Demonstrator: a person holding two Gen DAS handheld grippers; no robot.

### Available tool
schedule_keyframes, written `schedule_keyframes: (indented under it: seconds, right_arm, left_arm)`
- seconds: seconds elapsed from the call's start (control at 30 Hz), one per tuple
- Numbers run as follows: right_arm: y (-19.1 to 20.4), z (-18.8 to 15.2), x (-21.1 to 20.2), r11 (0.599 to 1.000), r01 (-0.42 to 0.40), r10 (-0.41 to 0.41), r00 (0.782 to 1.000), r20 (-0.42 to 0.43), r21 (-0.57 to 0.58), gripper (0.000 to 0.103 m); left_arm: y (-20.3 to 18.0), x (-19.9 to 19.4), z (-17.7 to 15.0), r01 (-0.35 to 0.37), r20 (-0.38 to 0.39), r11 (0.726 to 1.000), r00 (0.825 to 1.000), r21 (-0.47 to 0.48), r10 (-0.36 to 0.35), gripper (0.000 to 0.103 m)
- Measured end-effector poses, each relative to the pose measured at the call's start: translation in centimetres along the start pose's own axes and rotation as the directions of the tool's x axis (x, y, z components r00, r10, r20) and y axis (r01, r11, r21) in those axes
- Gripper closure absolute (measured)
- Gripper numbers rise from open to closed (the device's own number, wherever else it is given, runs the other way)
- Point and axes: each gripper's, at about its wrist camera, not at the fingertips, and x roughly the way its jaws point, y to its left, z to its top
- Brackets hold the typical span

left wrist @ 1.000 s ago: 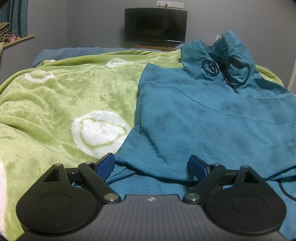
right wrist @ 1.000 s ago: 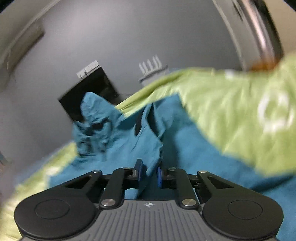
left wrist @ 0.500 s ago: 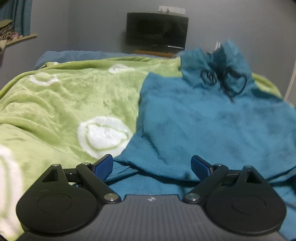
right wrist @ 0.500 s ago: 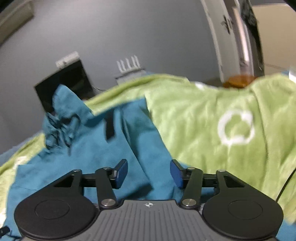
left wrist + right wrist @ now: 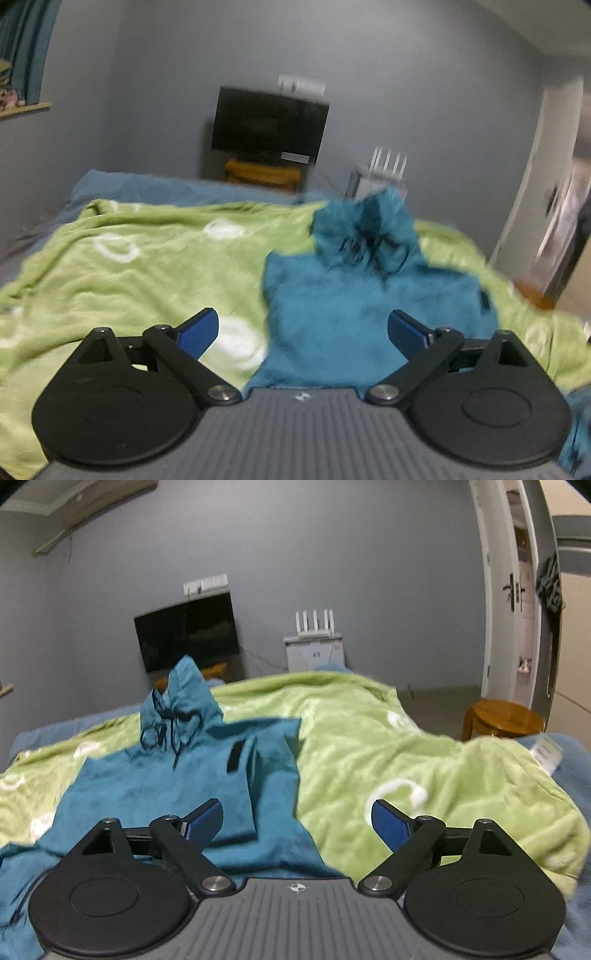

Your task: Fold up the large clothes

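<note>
A teal hoodie (image 5: pixel 362 306) lies flat on a green blanket (image 5: pixel 147 266), hood and dark drawstrings at the far end. It also shows in the right wrist view (image 5: pixel 166 786), with its right side folded in over the body. My left gripper (image 5: pixel 301 330) is open and empty, raised above the hoodie's near hem. My right gripper (image 5: pixel 297 821) is open and empty, held above the hoodie's right edge and the blanket (image 5: pixel 406 760).
A dark TV (image 5: pixel 186 631) stands at the far wall beside a white router on a box (image 5: pixel 314 646). A round wooden stool (image 5: pixel 502 718) and an open door (image 5: pixel 517 602) are to the right of the bed.
My right gripper opened, let go of the hoodie fabric, and pulled back. My left gripper, open throughout, lifted up and away from the hoodie's hem.
</note>
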Motion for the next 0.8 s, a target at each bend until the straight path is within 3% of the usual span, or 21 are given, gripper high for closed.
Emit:
schedule_keyframes:
  seconds: [0.1,0.23,0.37,0.5,0.57,0.63,0.8]
  right_arm:
    - [-1.0,-0.8,-0.9,1.000,-0.007,0.006,0.998,-0.068,-0.019,0.014]
    - [-1.2,-2.7,-1.2,0.997,-0.069,0.062,0.983,-0.172,-0.037,0.014]
    - [-0.4,-4.7,-1.3,0.987,-0.121,0.093,0.964,-0.250,-0.102,0.016]
    - [-0.3,-6.2,-1.7,0.983,-0.162,0.128,0.940,-0.316,-0.085,0.019]
    - [-0.5,-6.6,-2.0,0.981,-0.181,0.146,0.928,-0.342,-0.073,0.019]
    - [-0.5,-6.8,-2.1,0.979,-0.188,0.147,0.918,-0.368,-0.078,0.020]
    - [-0.5,-7.2,-1.9,0.972,-0.233,0.202,0.886,-0.417,-0.025,0.022]
  left_arm:
    - [0.7,-1.3,-1.7,-0.019,-0.108,0.999,0.994,0.032,0.022,0.005]
    - [0.7,-1.8,-5.3,0.049,-0.253,0.999,0.966,0.001,-0.047,0.005]
    - [-0.1,-1.1,-9.0,0.133,-0.405,0.990,0.903,-0.055,-0.144,0.005]
    - [-1.2,-0.7,-12.3,0.209,-0.532,0.970,0.812,-0.122,-0.242,0.006]
    - [-1.4,-0.6,-13.1,0.215,-0.569,0.965,0.779,-0.150,-0.263,0.006]
    - [-1.7,-0.6,-13.2,0.213,-0.580,0.967,0.774,-0.139,-0.253,0.006]
    - [-1.3,1.0,-13.3,0.207,-0.580,0.955,0.760,-0.212,-0.293,0.006]
